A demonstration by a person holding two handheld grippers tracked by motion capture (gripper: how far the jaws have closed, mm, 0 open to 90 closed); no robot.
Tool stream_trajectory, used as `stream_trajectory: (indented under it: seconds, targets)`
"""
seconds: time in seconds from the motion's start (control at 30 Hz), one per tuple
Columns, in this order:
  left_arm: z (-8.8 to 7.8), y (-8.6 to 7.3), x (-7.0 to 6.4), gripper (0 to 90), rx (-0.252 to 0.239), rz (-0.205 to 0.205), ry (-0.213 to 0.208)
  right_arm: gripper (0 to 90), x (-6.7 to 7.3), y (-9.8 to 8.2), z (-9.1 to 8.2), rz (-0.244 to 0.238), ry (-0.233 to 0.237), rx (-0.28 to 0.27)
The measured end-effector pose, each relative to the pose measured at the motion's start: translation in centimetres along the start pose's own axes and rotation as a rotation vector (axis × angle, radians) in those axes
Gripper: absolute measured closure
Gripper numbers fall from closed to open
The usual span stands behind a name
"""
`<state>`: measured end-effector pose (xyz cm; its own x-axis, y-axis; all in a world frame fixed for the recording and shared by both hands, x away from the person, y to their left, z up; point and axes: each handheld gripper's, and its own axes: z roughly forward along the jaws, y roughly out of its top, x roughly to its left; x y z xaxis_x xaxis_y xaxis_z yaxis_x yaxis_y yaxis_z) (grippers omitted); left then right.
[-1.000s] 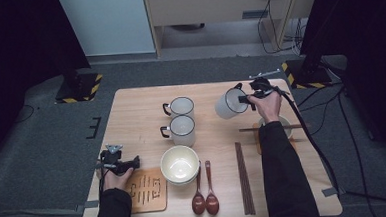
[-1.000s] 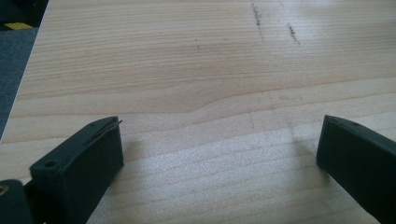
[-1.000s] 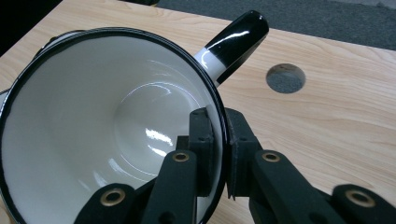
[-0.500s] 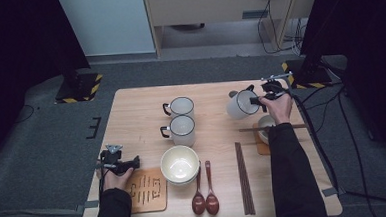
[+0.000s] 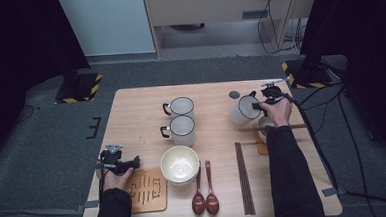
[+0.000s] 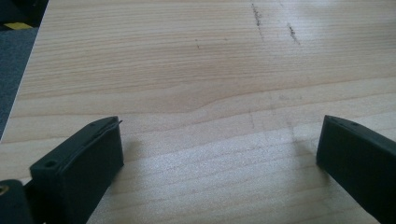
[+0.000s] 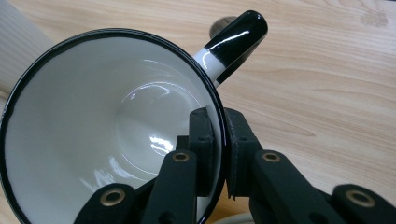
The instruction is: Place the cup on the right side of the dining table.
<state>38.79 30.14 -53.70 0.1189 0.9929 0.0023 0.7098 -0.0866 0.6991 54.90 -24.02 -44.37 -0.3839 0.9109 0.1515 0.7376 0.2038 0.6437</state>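
R gripper [image 7: 217,154] clamped on white mug [image 5: 244,110] rim, far-right of table [image 5: 140,101]; L gripper [image 6: 219,144] wide open, idle.

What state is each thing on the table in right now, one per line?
Held mug: empty, tilted, rim pinched by right gripper.
Left gripper: open, nothing between jaws.
Two mugs: upright, empty.
Bowl: upright, empty.
Spoons: lying side by side.
Chopsticks: lying flat.

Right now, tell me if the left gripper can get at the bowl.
Probably yes: the left gripper is open and holds nothing, and the bowl sits just beside it, with bare table between them.
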Motion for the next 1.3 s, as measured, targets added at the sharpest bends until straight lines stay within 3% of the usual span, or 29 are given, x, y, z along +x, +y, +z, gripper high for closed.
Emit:
stream_trajectory:
  seconds: [0.2,0.37,1.0,1.3]
  targets:
    - [0.0,0.0,0.0,0.0,0.000,0.000,0.000,83.1,0.0,-0.3,0.9,-0.031,-0.059,0.043]
    - [0.0,0.0,0.0,0.0,0.000,0.000,0.000,83.1,-0.1,-0.5,1.4,-0.023,-0.073,0.048]
    - [0.0,0.0,0.0,0.0,0.000,0.000,0.000,82.1,0.3,-0.1,2.2,0.007,-0.131,-0.050]
    - [0.0,0.0,0.0,0.0,0.000,0.000,0.000,82.5,0.9,0.4,2.1,0.007,-0.122,-0.085]
